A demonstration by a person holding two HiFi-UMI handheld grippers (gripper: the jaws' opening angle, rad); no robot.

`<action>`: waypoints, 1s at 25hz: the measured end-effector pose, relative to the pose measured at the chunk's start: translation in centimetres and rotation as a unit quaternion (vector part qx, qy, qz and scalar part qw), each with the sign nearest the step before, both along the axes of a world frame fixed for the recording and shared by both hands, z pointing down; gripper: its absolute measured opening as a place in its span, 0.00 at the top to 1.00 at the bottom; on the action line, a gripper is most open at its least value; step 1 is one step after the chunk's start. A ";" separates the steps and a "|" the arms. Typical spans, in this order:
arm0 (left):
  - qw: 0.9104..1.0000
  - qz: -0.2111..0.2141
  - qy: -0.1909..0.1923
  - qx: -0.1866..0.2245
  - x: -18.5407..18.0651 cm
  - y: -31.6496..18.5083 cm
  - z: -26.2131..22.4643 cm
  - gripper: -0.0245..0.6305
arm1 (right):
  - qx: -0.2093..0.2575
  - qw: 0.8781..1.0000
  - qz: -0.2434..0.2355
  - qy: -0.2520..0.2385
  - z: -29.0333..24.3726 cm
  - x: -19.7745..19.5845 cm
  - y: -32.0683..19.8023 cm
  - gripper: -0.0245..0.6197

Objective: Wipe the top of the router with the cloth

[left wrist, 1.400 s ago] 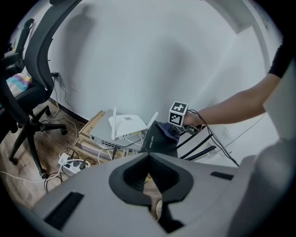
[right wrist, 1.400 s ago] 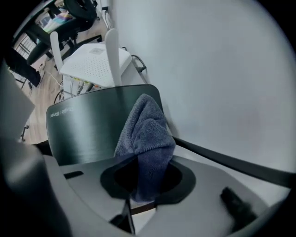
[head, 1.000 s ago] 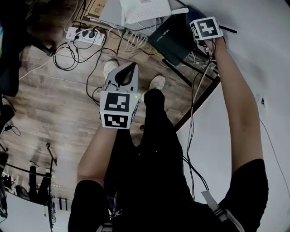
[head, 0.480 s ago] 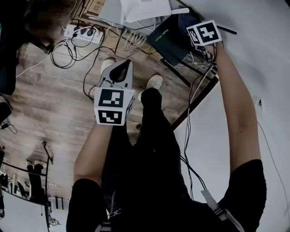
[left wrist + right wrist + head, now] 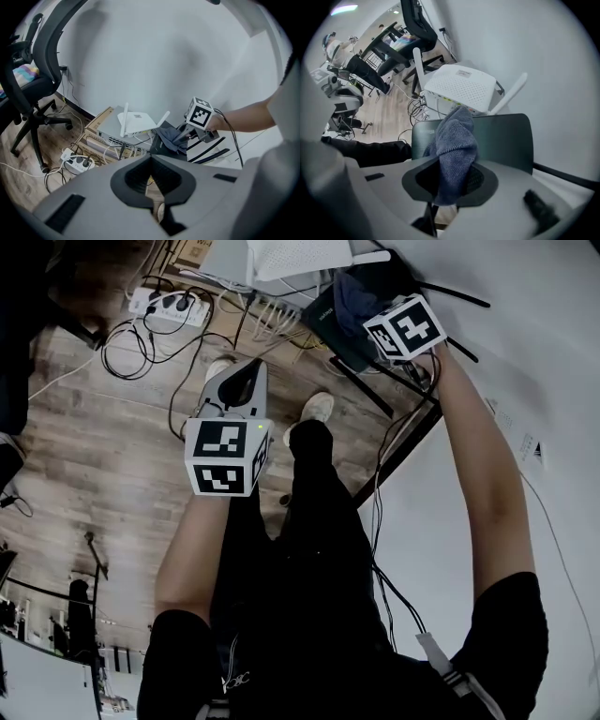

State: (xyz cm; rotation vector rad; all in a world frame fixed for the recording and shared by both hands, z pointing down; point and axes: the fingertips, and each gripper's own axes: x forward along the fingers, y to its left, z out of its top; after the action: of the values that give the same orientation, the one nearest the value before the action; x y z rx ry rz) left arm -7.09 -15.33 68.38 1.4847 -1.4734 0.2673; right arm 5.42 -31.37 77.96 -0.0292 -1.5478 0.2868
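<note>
Dark router: flat, smooth matte slab by the wall, in front of the perforated white router; we judge its top is the one to wipe.
Left gripper: jaws together, empty, held aside so we keep clear.
Right gripper: clamped on the cloth, laying it on that top.
Cloth: blue-grey knit, soft, bunched.

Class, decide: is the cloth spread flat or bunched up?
Bunched: the cloth hangs crumpled from the right claw, draped over the dark router.
</note>
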 end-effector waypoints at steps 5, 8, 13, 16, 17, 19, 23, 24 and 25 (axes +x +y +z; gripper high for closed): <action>1.000 0.004 -0.003 -0.002 0.1 0.3 0.1 0.96 | -0.065 0.997 0.004 -0.030 -0.2 -1.1 4.0 0.83; 1.000 0.006 -0.002 -0.001 0.2 0.1 0.0 0.96 | -0.119 0.991 0.028 -0.051 -0.5 -2.0 6.1 0.83; 1.000 0.007 -0.002 -0.003 0.4 0.4 0.2 0.96 | -0.115 0.988 0.067 -0.084 -0.7 -2.5 5.1 0.83; 1.000 0.003 -0.001 -0.004 0.4 0.6 0.3 0.96 | -0.059 0.989 0.092 -0.099 -0.6 -2.4 2.3 0.83; 1.000 0.003 -0.001 -0.004 0.4 0.6 0.3 0.96 | -0.039 0.989 0.101 -0.103 -0.5 -2.4 1.2 0.83; 1.000 0.003 -0.001 -0.004 0.6 0.7 0.4 0.96 | 0.008 0.989 0.104 -0.108 -0.4 -2.4 -1.0 0.83; 1.000 0.006 -0.001 -0.004 1.0 0.8 0.4 0.96 | 0.076 0.989 0.081 -0.097 0.0 -1.8 -4.2 0.83; 1.000 0.007 -0.001 -0.004 1.1 0.8 0.4 0.95 | 0.077 0.990 0.081 -0.090 0.1 -1.7 -4.6 0.83; 1.000 0.007 -0.001 -0.004 1.1 0.8 0.3 0.96 | 0.078 0.990 0.083 -0.083 0.1 -1.6 -4.9 0.83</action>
State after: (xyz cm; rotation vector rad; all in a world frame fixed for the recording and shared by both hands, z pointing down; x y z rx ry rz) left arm -5.99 -14.51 68.70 1.4901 -1.4617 0.2831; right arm 3.81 -36.32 78.10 0.2037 -1.7377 0.2988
